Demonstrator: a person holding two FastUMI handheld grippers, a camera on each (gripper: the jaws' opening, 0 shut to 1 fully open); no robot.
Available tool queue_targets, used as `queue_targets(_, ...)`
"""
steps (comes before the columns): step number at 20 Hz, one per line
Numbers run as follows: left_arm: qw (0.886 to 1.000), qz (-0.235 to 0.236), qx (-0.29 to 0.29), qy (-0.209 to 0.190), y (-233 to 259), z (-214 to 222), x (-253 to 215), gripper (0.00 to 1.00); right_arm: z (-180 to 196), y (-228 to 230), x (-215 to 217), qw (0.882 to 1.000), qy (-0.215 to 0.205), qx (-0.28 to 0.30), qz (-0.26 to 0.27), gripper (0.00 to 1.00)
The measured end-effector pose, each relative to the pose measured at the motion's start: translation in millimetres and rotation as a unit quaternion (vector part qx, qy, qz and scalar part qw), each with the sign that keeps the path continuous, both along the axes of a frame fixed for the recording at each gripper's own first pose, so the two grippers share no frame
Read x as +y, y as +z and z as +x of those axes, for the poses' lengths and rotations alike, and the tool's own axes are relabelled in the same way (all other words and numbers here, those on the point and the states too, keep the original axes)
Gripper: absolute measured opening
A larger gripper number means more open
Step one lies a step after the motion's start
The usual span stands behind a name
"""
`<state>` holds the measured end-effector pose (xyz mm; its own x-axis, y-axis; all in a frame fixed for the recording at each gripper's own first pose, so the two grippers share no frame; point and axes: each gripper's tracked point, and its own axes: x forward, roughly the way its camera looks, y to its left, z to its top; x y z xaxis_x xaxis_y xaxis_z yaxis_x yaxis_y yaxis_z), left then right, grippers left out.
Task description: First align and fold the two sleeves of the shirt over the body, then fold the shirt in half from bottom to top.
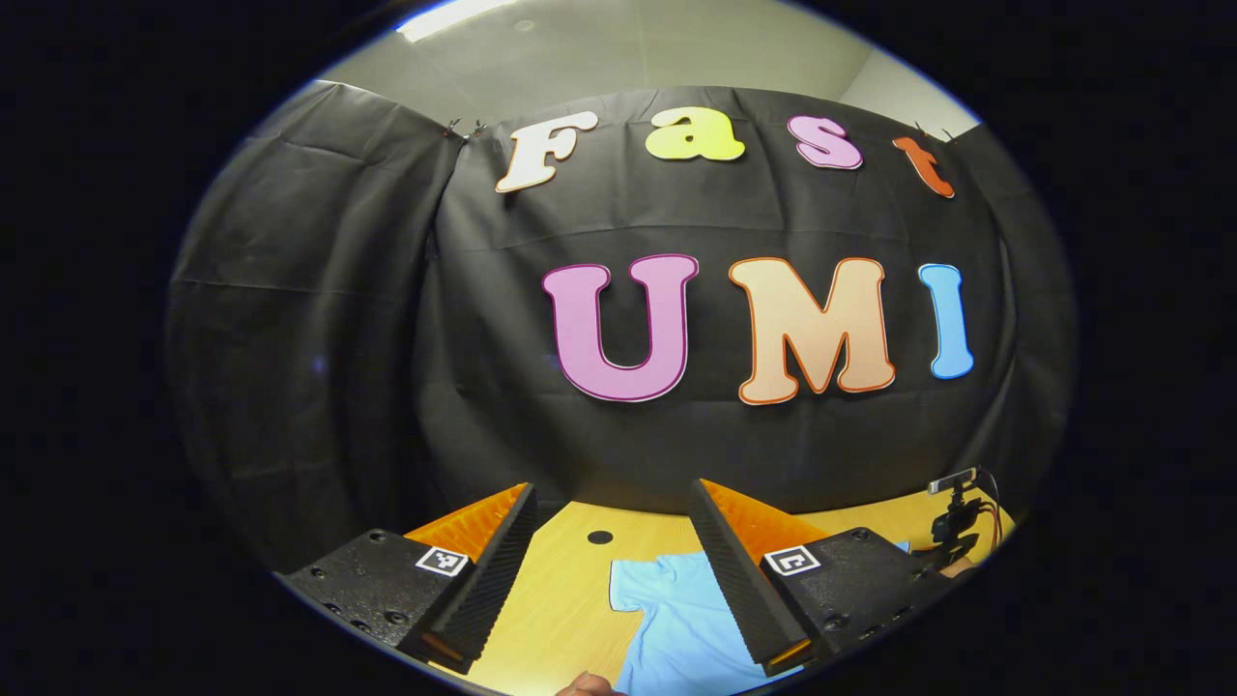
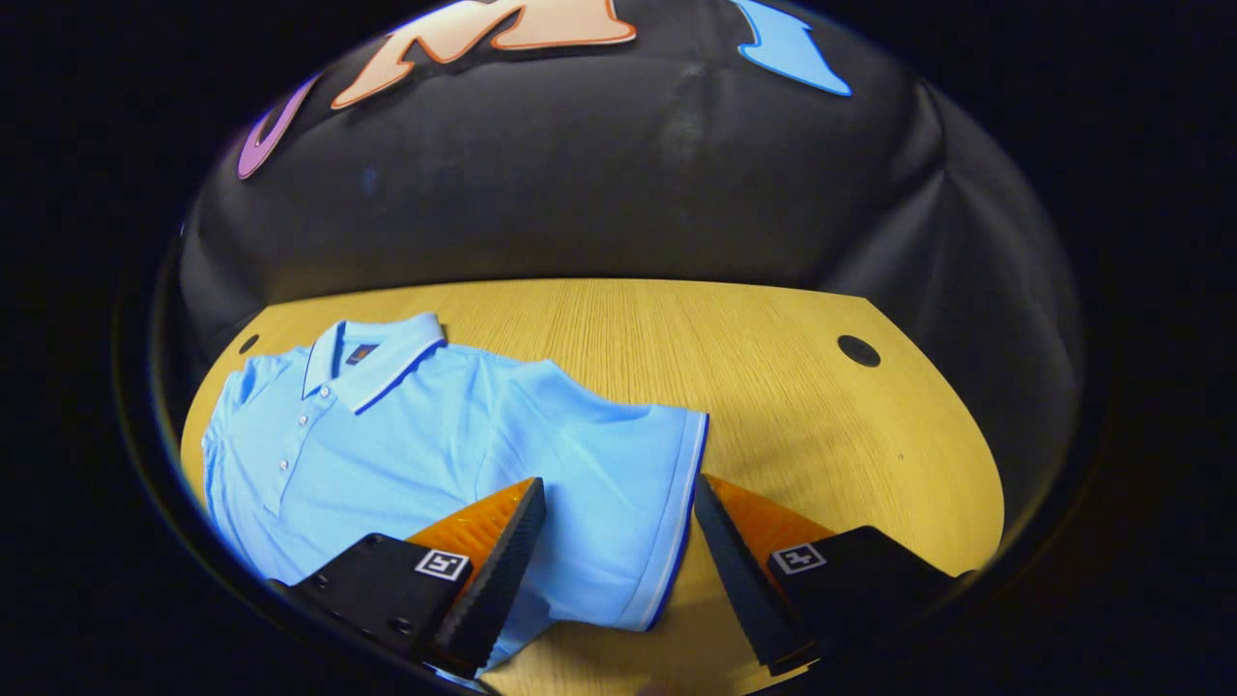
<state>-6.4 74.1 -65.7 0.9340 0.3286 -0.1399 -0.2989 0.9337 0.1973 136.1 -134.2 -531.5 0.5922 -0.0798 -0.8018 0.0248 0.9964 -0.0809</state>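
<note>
Hovering over the shirt's (image 2: 387,435) spread sleeve (image 2: 618,493), the right gripper (image 2: 614,527) holds its jaws wide and empty, straddling the cuff edge, probably to pinch it. The shirt lies flat on the table (image 2: 773,387). The left gripper (image 1: 614,536), also wide and empty, is raised toward the booth wall.

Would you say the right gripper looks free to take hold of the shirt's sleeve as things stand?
Probably yes. The right gripper is open, and the sleeve lies flat on the table between its fingers, hem by the right-hand one. Nothing lies over the sleeve or blocks the way to it.
</note>
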Motion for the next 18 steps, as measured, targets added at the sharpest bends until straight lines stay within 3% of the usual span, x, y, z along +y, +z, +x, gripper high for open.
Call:
queue_targets(3, 1.000, -0.001, -0.001, 0.002, -1.2, -0.8, 1.3, 0.95, 5.0, -2.8, 6.4, 1.000, 0.002, -0.007, 0.022, 0.94)
queue_targets(6, 1.000, 0.000, 0.001, 0.001, -3.2, -0.1, 2.6, 0.95, 1.9, -0.7, 17.0, 0.999, 0.008, -0.017, 0.027, 0.28)
queue_targets(7, 1.000, -0.001, 0.001, 0.002, -4.1, 0.2, 3.8, 0.95, 0.5, -2.2, 18.9, 0.999, -0.002, -0.010, 0.030, 0.27)
queue_targets(8, 1.000, -0.001, 0.002, 0.003, -3.9, -0.5, 5.2, 0.95, 4.1, -1.4, 18.3, 0.999, -0.007, -0.016, 0.032, 0.08)
queue_targets(12, 1.000, 0.001, 0.002, 0.010, -4.6, 0.2, 10.6, 0.95, 14.6, 15.1, 34.8, 0.997, -0.010, -0.042, 0.062, 0.02)
queue_targets(18, 1.000, -0.015, 0.006, 0.007, -12.2, -0.5, 10.8, 0.95, 32.7, 58.4, 80.1, 0.992, 0.026, -0.087, 0.089, 0.03)
